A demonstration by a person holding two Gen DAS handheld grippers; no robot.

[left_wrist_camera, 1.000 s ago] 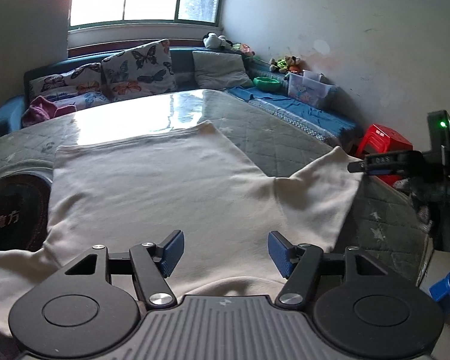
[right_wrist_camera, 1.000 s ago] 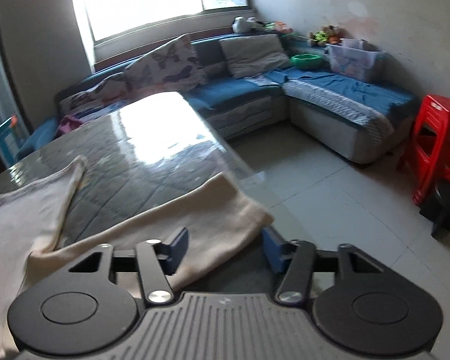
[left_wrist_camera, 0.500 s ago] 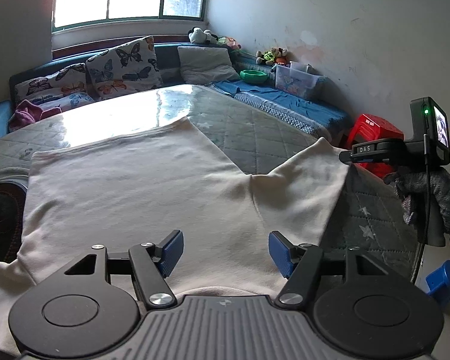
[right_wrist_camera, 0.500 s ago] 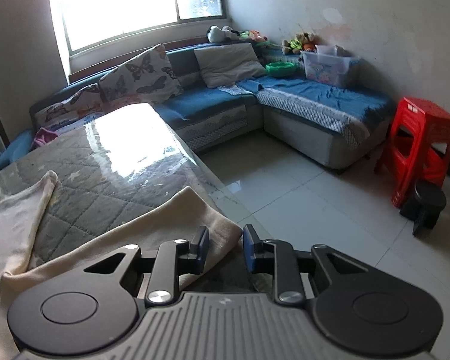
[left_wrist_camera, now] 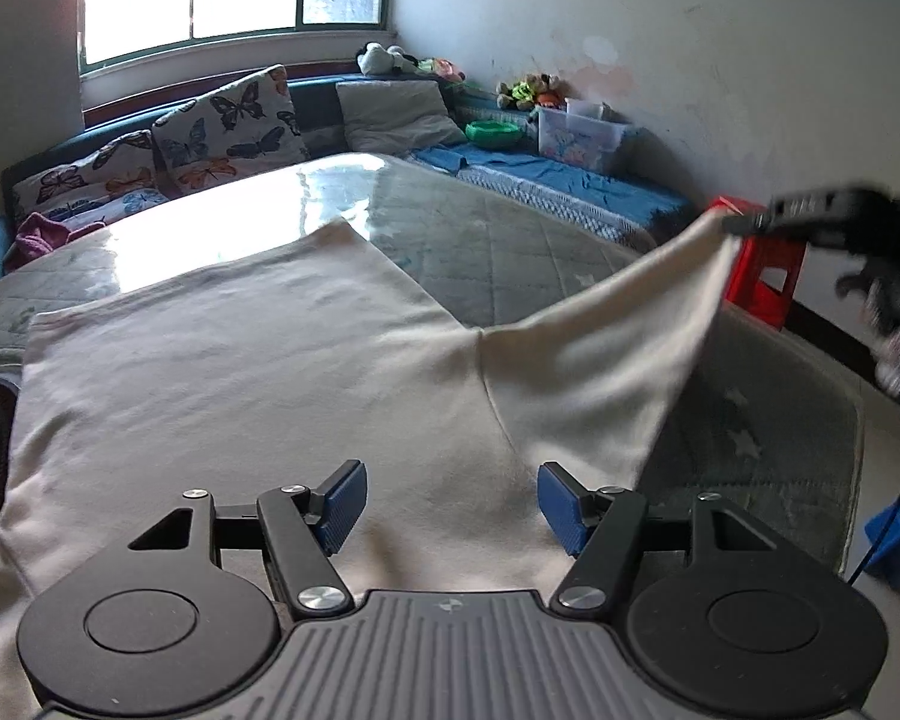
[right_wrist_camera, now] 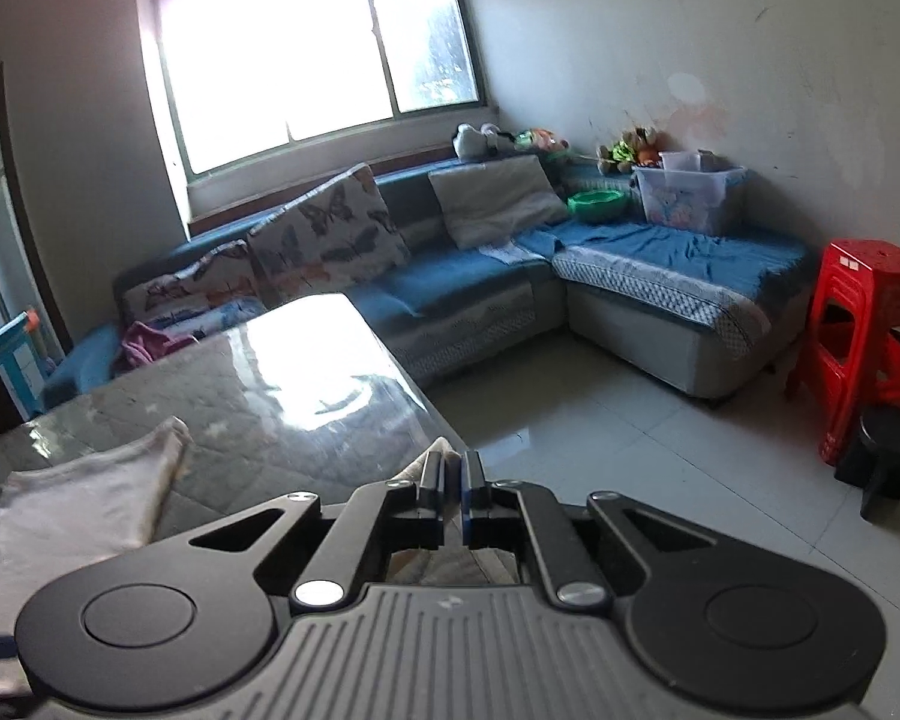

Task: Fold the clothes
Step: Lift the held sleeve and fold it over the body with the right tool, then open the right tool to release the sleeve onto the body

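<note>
On the near part of a table (left_wrist_camera: 510, 240) with a grey quilted cover under a shiny clear sheet lies a cream shirt (left_wrist_camera: 240, 360), spread flat with its hem toward the far side. Over the near edge of this shirt the left gripper (left_wrist_camera: 452, 501) hangs with its two blue pads (left_wrist_camera: 342, 504) wide apart, and nothing is between them; whether the pads touch the cloth I cannot tell. At the right, one sleeve (left_wrist_camera: 618, 348) of the shirt rises from the table and is stretched toward the right edge of the left wrist view, where the right gripper (left_wrist_camera: 744, 222) pinches its end; this part is blurred. From the right wrist view, the right gripper (right_wrist_camera: 453, 480) has its fingers (right_wrist_camera: 432, 477) almost pressed together, with a small piece of the cream sleeve (right_wrist_camera: 414, 471) showing between and just left of them, so it holds the sleeve. Behind the right gripper, at the right side of the left wrist view, a dark gloved hand (left_wrist_camera: 894, 324) appears, also blurred. Far behind the table stands a blue corner sofa (right_wrist_camera: 630, 252) with butterfly cushions (right_wrist_camera: 330, 228), a green bowl (right_wrist_camera: 597, 204) and a clear plastic box (right_wrist_camera: 687, 195) on it. A red plastic stool (right_wrist_camera: 864, 324) stands on the pale tiled floor (right_wrist_camera: 630, 450) at the right, near the white wall.
</note>
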